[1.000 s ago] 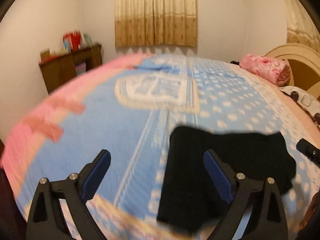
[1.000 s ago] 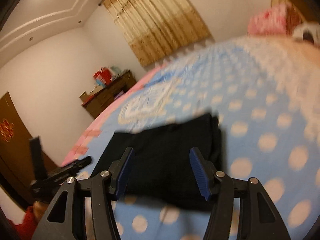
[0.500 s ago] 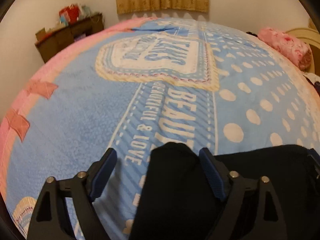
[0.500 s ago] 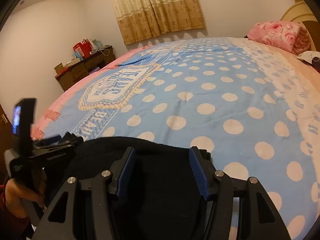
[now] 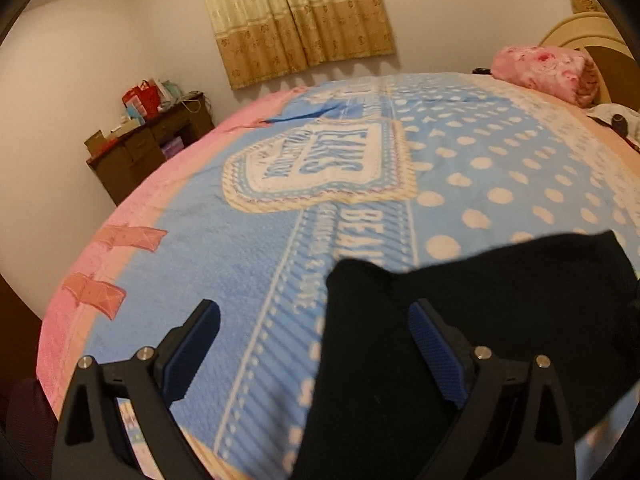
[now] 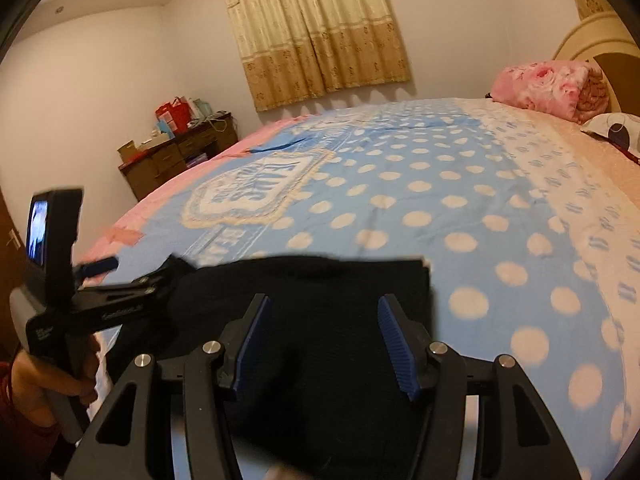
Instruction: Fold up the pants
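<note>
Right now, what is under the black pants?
The black pants lie folded on the blue polka-dot blanket covering the bed. Whatever sits directly beneath the cloth is hidden; only blanket shows around its edges.

Black pants [image 6: 320,300] lie folded into a flat rectangle on the bed's near edge.

Blue dotted blanket [image 5: 500,176], pink pillow [image 6: 540,84], curtain [image 5: 296,16], cluttered desk [image 6: 172,156]

Black pants [image 5: 460,320] on blue dotted bed [image 5: 248,248]
</note>
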`<move>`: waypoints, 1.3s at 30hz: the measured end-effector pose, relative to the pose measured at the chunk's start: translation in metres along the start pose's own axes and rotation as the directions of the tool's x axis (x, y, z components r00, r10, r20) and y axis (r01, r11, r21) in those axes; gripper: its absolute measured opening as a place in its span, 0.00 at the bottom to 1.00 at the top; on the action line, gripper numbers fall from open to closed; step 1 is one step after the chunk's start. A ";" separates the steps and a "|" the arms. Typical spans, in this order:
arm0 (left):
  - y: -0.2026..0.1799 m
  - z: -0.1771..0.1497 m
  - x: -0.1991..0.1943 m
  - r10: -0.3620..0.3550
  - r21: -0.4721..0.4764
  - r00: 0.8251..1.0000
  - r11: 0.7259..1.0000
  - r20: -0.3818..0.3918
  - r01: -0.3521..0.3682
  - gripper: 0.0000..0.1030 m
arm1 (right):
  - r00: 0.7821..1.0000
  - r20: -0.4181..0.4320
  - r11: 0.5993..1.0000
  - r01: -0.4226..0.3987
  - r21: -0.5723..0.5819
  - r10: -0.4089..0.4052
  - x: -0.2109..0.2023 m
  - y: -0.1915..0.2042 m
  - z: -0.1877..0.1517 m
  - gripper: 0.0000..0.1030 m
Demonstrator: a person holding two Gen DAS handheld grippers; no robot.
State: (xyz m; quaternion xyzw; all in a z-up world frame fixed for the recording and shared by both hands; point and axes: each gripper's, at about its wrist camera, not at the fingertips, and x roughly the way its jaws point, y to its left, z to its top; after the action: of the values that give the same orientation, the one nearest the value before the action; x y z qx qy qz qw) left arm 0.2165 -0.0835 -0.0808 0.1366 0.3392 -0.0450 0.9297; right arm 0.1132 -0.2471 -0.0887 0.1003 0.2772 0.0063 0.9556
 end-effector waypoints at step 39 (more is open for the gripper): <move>0.000 -0.053 -0.044 -0.206 -0.040 0.974 0.978 -0.099 0.203 0.95 | 0.999 -0.034 0.947 0.018 0.321 -0.008 -0.066 -0.028 -0.063 0.73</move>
State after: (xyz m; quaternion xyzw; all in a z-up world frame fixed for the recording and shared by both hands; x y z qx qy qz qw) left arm 0.1503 -0.0685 -0.0913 0.0894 0.3993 -0.1282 0.9034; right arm 0.0226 -0.2675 -0.1113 0.2525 0.2907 -0.0435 0.9219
